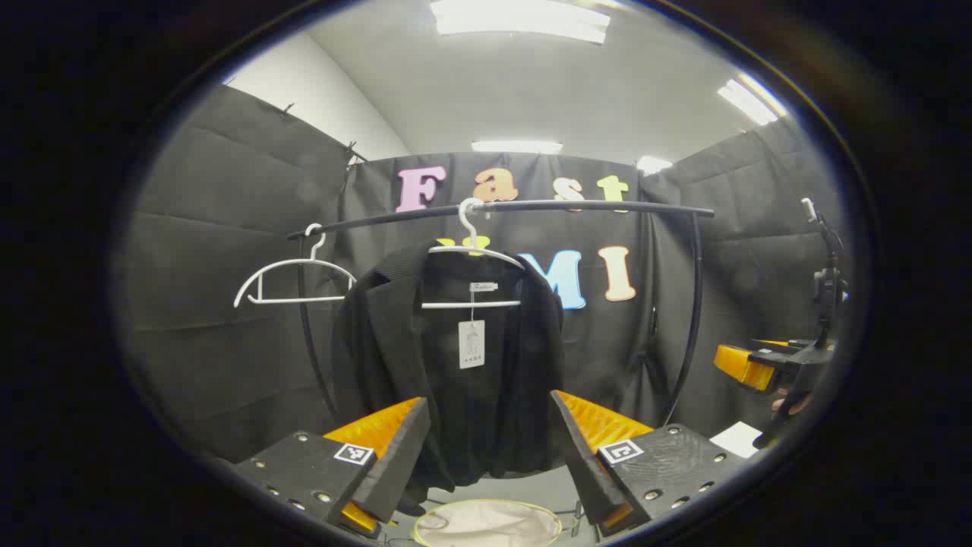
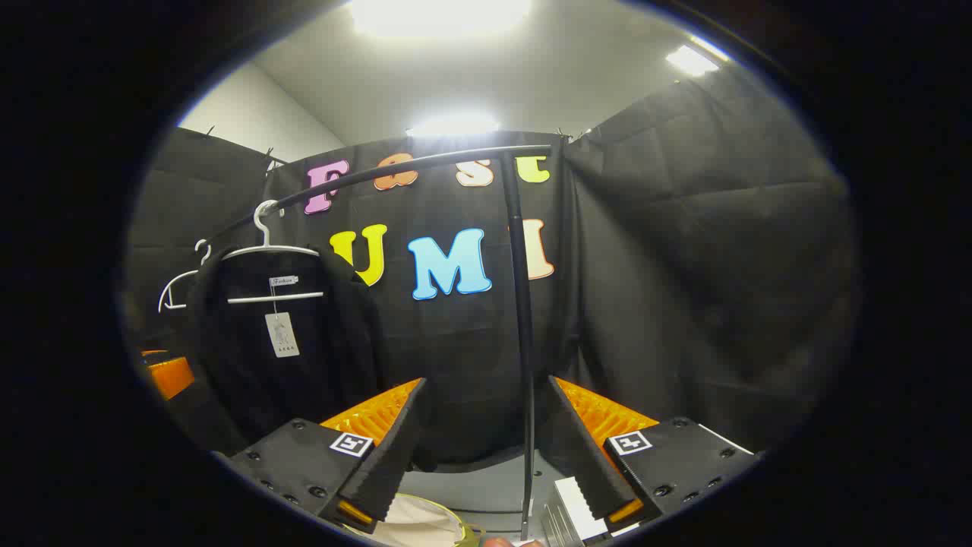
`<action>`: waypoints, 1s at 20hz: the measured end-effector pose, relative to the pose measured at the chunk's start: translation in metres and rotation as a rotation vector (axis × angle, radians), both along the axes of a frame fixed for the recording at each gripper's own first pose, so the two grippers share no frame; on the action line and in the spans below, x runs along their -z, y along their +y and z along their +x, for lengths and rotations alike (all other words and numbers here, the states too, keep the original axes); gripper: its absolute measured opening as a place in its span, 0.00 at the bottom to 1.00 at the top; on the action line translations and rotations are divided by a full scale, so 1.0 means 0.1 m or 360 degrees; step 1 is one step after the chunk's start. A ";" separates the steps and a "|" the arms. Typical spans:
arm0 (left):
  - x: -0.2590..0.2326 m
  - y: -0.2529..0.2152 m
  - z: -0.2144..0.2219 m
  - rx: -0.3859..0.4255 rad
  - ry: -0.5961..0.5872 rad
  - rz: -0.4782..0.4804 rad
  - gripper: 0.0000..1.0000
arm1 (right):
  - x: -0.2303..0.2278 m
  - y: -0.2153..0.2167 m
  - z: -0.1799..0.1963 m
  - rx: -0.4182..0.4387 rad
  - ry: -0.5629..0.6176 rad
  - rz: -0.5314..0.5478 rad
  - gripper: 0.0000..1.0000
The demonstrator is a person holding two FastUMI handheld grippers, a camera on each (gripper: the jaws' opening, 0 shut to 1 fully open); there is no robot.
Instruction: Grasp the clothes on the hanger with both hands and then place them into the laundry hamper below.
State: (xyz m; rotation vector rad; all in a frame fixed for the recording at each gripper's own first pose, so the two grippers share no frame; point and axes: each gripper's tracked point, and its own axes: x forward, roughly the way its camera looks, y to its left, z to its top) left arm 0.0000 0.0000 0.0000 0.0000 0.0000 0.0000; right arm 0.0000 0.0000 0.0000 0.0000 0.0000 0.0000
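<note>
Left gripper view: empty hanger leftmost, then black jacket on its hanger, hamper below. Left gripper spread wide, holding nothing, squared to the jacket. Right gripper likewise agape, aimed right of it; I judge it should swing left before both close on the shoulders.

The jacket is dark, matt woven cloth with a paper tag hanging at its collar. Its hanger looks like smooth white plastic, as does the bare hanger beside it. The rail is smooth dark metal with a slight sheen. The hamper lining is pale, matt fabric.
</note>
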 end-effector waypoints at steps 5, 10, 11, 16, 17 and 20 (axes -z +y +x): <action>-0.03 -0.04 -0.08 0.0007 0.0006 0.0030 0.92 | 0.01 0.11 -0.01 -0.0040 0.0008 -0.0010 0.97; -0.10 -0.07 -0.06 0.0027 0.0003 0.0079 0.92 | -0.03 0.17 0.03 -0.0049 0.0004 0.0036 0.97; -0.11 -0.08 -0.05 0.0034 0.0010 0.0074 0.92 | -0.04 0.19 0.05 -0.0045 0.0010 0.0042 0.97; -0.06 0.05 -0.01 -0.0024 0.0052 0.0030 0.92 | 0.04 0.32 0.15 -0.0115 0.0061 0.0005 0.92; -0.05 0.11 0.00 -0.0055 0.0065 0.0024 0.92 | 0.07 0.37 0.20 -0.0145 0.0075 -0.0002 0.92; 0.01 0.24 0.06 -0.0160 0.0117 -0.0015 0.92 | 0.14 0.55 0.38 -0.0256 0.0105 0.0003 0.97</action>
